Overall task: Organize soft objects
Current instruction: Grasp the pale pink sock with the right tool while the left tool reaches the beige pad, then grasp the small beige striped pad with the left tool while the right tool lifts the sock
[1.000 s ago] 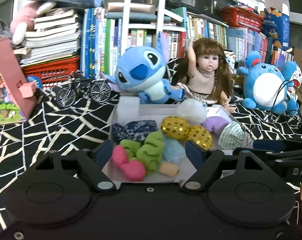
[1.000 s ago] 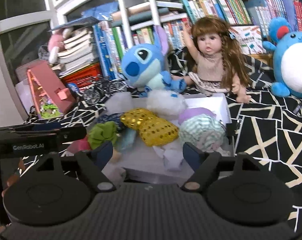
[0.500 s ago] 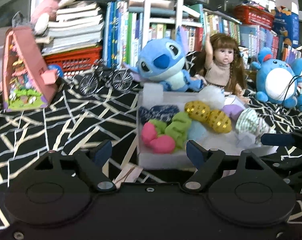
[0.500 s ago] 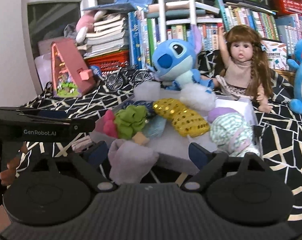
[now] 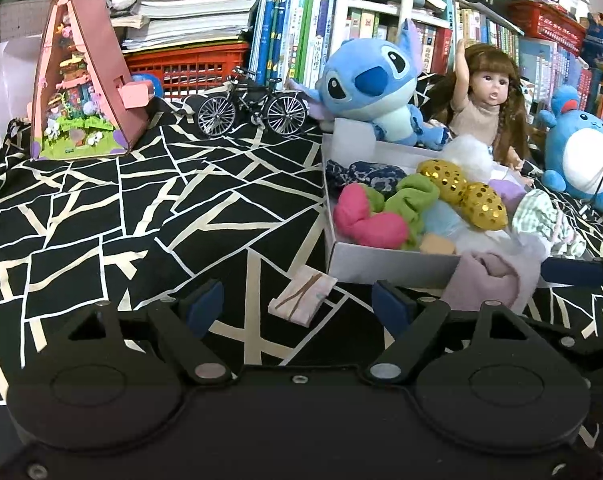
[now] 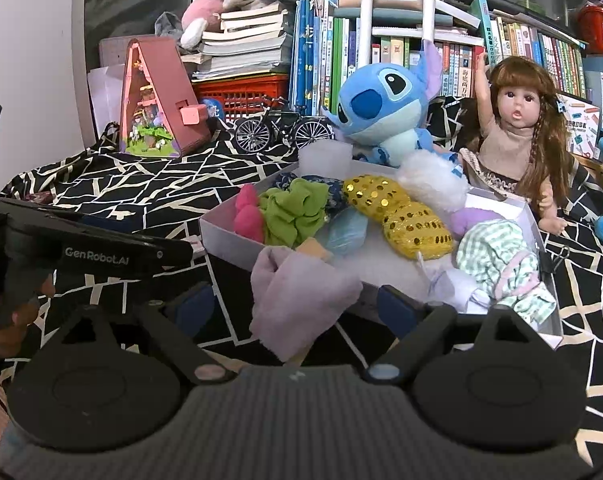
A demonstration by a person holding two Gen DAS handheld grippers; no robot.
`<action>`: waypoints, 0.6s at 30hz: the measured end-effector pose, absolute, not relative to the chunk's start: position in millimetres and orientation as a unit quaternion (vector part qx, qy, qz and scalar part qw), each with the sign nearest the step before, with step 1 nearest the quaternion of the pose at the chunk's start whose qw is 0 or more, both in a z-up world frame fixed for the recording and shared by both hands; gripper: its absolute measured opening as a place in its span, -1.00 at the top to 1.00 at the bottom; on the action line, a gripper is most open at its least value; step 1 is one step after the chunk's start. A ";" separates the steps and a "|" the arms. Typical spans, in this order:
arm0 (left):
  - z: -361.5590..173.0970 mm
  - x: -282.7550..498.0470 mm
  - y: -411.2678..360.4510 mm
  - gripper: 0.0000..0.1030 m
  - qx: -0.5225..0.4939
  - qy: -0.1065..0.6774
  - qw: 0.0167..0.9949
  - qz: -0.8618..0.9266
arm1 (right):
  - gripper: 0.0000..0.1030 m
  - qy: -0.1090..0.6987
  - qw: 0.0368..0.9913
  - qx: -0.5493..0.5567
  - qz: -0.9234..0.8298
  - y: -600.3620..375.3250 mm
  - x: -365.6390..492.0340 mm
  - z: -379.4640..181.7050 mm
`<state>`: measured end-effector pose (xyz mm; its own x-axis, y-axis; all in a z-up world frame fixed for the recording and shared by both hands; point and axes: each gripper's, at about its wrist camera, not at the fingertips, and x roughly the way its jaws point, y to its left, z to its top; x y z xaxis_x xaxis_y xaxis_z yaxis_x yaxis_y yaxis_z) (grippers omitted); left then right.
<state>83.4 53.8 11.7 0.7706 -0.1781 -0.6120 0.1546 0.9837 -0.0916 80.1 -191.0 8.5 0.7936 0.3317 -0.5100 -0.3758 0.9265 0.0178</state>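
Left tongs: the left tongs hover wide apart and empty over the black worktop cloth with cream crackle lines, just left of the box
Right tongs: the right tongs have blue pads spread wide; a pale lilac folded cloth sits between them, but whether either pad touches it I cannot tell
Lilac cloth: it hangs at the near wall of the shallow white cardboard box, draped partly outside the rim, not settled inside
Box contents: pink fabric scrunchie, green fabric scrunchie, gold sequinned scrunchie, white fluffy puff and green-and-white checked cloth bundle are piled close together
Loose item: a small folded pale card with brown lines lies on the cloth between the left pads, outside the box
Risk, slipping: with the pads this wide, the lilac cloth would likely slide down the outer wall onto the worktop, since little of it seems to rest inside
Risk, crowding: the near corner is already full; pushing the cloth in could nudge the checked bundle over the right rim
Risk, collision: both tools are near the same box edge, so a reach by either could knock the other or shove the light box across the cloth
Bystanders: blue plush alien toy and long-haired brown doll sit just behind the box, near enough to catch a stray push
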 end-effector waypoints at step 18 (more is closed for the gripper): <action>-2.1 107.1 42.5 0.01 -0.020 0.348 0.932 -0.100 | -0.82 0.283 0.941 -0.036 0.182 -182.1 91.2 -2.4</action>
